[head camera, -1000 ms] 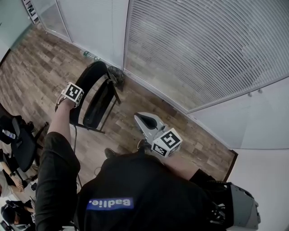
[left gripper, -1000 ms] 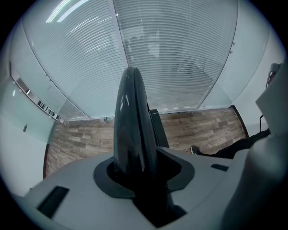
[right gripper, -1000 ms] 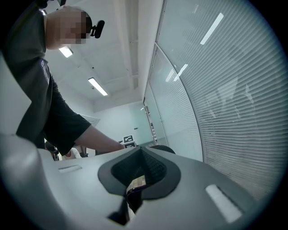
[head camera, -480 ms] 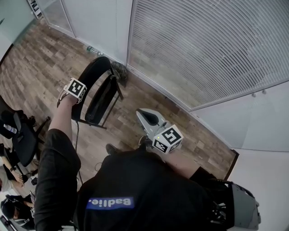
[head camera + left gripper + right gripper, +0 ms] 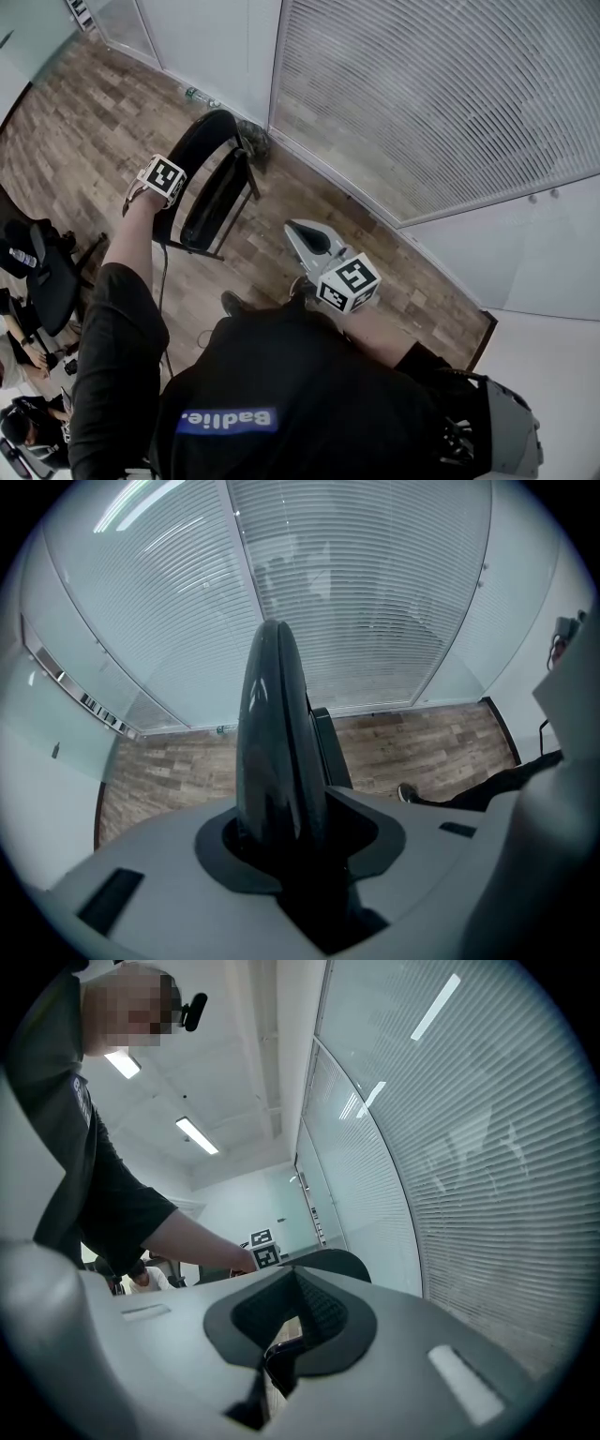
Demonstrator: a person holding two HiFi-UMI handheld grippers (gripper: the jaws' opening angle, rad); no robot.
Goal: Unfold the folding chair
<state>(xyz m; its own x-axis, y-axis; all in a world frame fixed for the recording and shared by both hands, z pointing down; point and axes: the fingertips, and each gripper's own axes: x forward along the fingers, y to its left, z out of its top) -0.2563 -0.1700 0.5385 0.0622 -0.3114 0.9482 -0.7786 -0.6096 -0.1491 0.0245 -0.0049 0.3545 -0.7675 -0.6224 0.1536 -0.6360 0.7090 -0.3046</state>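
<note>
folding chair [image 5: 211, 199] stands on the wood floor [image 5: 75, 141] at about eleven o'clock from the person. it is black, with its seat tipped up close against the back, so to my eye it is not yet opened. nearest me is the person's black shirt [image 5: 281, 394]. just ahead of it, toward one o'clock, the right claw [image 5: 305, 246] is held level, jaws pressed together with nothing in them, well apart from the chair. further out, the left claw [image 5: 281, 836] points steeply down, clamped on the top edge of the curved backrest, its jaws held part-way apart by that edge. past the chair, at twelve o'clock, a small bottle [image 5: 194, 95] sits at the foot of the wall [image 5: 206, 47], and slatted blinds [image 5: 422, 94] run off toward two o'clock.

what could go wrong: the only hold is one pinch on smooth, rounded plastic. a pull could slide the claw off, or drag the whole chair across the floor instead of spreading it. the closed right claw can only push the seat and might skid off. the chair is near the wall, so a swing could knock it.

writing: white letters on a blue patch [image 5: 227, 421] on the shirt look like "badlie", though i would not swear to it. the marker cube [image 5: 161, 178] shows only black-and-white squares.
</note>
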